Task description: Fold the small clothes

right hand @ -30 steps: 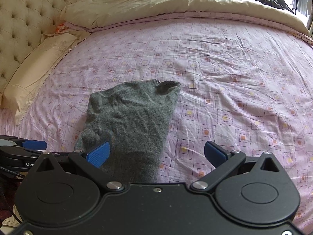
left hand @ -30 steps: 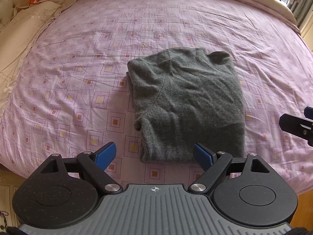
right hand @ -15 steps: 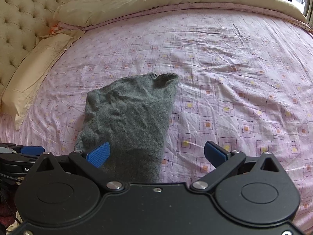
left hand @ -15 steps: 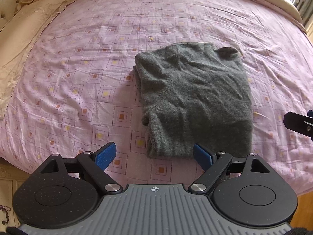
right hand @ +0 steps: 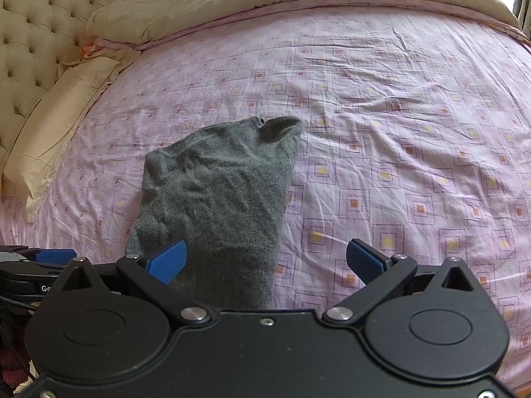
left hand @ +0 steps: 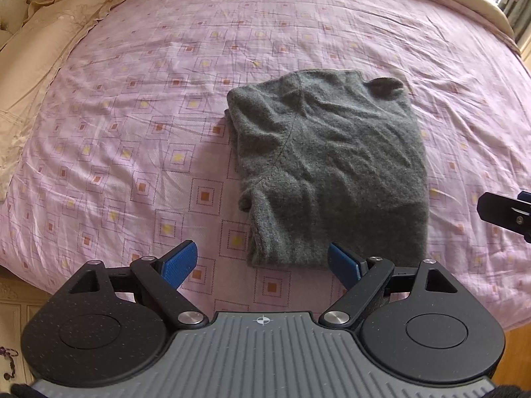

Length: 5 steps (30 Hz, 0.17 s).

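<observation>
A dark grey knitted garment [left hand: 328,165] lies folded into a rough rectangle on the pink patterned bedsheet [left hand: 132,132]. Its near hem sits just beyond my left gripper [left hand: 262,262], which hangs open over the sheet with nothing between its blue pads. In the right wrist view the same garment [right hand: 219,199] stretches away from the lower left. My right gripper [right hand: 265,260] is open above the garment's near right corner, holding nothing. The right gripper's tip [left hand: 504,212] shows at the right edge of the left wrist view, and the left gripper's tip [right hand: 49,258] shows at the left edge of the right wrist view.
A cream duvet [right hand: 265,3] is bunched along the far side of the bed. A cream pillow [right hand: 49,126] lies at the left beside a tufted headboard [right hand: 30,33]. The bed's near edge [left hand: 26,275] and wooden floor [left hand: 514,348] show below.
Both views have shifted slightly, so the garment sits a little lower and further right in the left wrist view. The garment itself has not moved, and both grippers stay open.
</observation>
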Motion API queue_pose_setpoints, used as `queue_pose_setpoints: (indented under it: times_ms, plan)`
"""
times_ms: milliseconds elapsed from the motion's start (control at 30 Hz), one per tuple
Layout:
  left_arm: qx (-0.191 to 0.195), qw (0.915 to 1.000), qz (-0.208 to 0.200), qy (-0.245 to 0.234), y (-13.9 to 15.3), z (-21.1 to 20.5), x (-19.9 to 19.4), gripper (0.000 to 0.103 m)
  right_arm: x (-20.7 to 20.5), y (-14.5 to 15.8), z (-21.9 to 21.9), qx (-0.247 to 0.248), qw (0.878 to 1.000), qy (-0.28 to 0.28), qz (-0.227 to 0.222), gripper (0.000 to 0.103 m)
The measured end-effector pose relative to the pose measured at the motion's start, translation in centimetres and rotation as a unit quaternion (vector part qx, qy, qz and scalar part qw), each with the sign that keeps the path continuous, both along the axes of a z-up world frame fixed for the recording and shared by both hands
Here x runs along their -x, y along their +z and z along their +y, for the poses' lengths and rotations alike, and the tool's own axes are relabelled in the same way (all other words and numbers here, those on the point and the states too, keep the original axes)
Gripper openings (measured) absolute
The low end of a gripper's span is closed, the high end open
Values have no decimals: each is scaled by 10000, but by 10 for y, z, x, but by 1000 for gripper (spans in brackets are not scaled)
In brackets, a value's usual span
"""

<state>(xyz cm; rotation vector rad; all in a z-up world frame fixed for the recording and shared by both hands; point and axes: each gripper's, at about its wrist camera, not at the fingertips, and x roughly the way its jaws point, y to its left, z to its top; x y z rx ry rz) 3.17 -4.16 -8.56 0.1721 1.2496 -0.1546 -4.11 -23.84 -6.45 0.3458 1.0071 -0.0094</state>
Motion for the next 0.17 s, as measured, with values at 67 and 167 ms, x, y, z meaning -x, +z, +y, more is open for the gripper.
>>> queue_pose_setpoints:
  times_ms: [67, 167]
  plan:
    - [1, 10000, 2, -7, 0, -1, 0, 86, -1, -1, 0, -9, 10000, 2, 10, 102]
    - [-18, 10000, 20, 3, -1, -1, -1, 86, -1, -2, 1, -33, 10000, 13, 24, 102]
